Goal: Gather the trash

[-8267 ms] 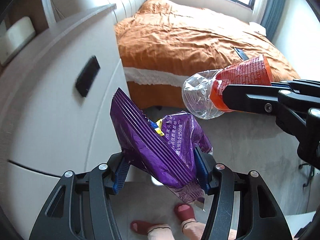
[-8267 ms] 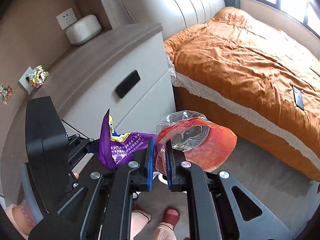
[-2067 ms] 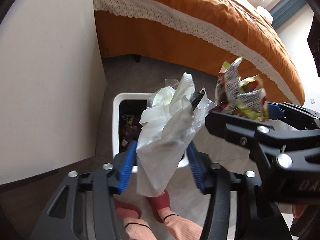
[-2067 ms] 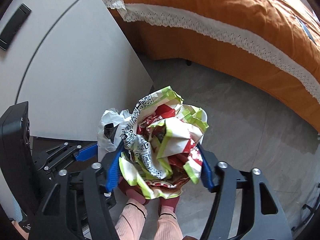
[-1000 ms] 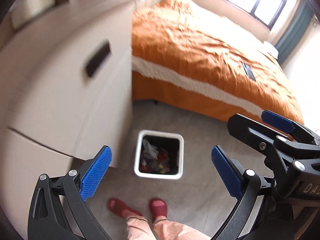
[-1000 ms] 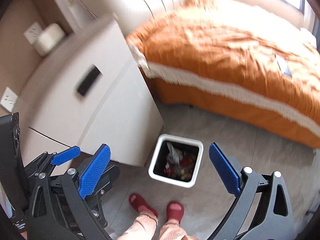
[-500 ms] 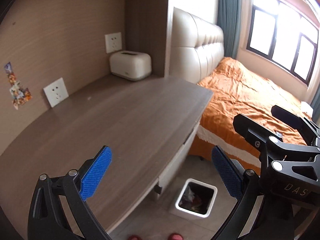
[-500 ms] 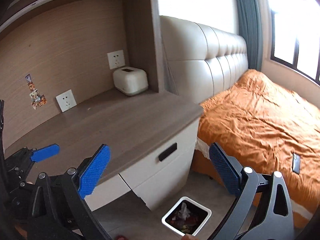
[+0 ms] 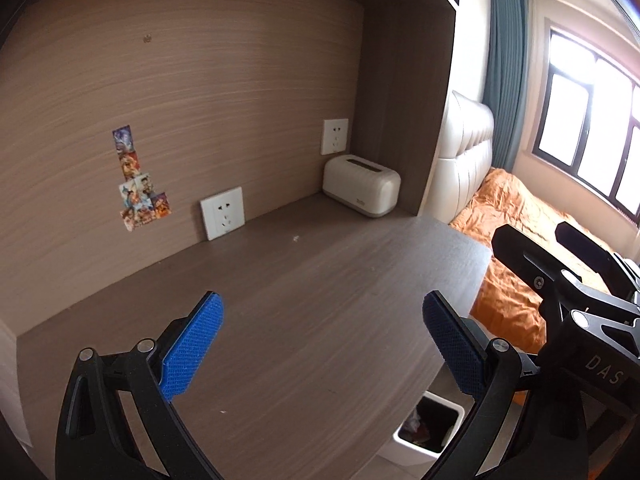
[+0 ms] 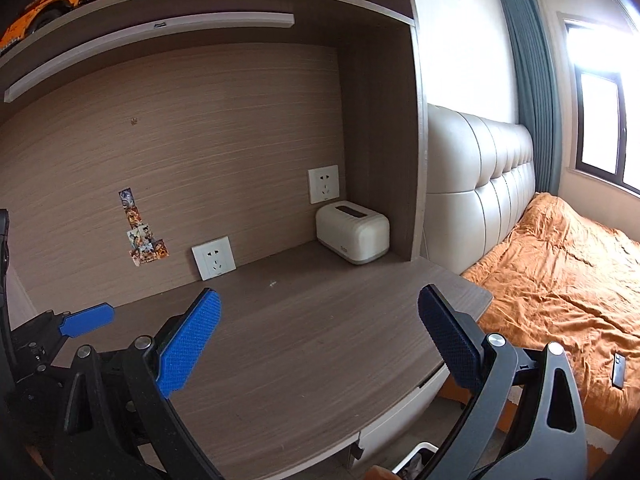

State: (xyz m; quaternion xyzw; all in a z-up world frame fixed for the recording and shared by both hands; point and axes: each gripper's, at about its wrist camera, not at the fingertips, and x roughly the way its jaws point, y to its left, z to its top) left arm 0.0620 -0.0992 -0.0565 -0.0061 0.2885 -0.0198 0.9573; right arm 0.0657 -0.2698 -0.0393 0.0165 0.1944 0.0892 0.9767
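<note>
The white trash bin (image 9: 430,428) is standing on the floor just beside the end of the bench (image 9: 304,320), and mixed wrappers are lying inside it; in the right wrist view only its rim (image 10: 416,456) is showing at the lower edge. Against the views from two seconds ago, the white tissue wad and the crumpled snack packet are no longer sitting between the pads; colourful pieces and something pale are showing in the bin. Since one second ago both cameras are lifting from the bin toward the bench top. This is indicating that the deposit step is complete and a search for further trash is beginning. The left gripper (image 9: 320,344) is hanging above the bench with its jaws spread wide, holding and touching nothing. The right gripper (image 10: 320,344) is in the same condition, jaws fully apart and empty. The bench surface is showing only one or two tiny pale specks (image 9: 296,237), too small to identify. A cream tissue box (image 9: 362,185) is resting at the back corner, below a wall socket (image 9: 334,136). The orange bed (image 10: 560,288) is lying to the right, with a phone (image 10: 619,369) on its cover.
</note>
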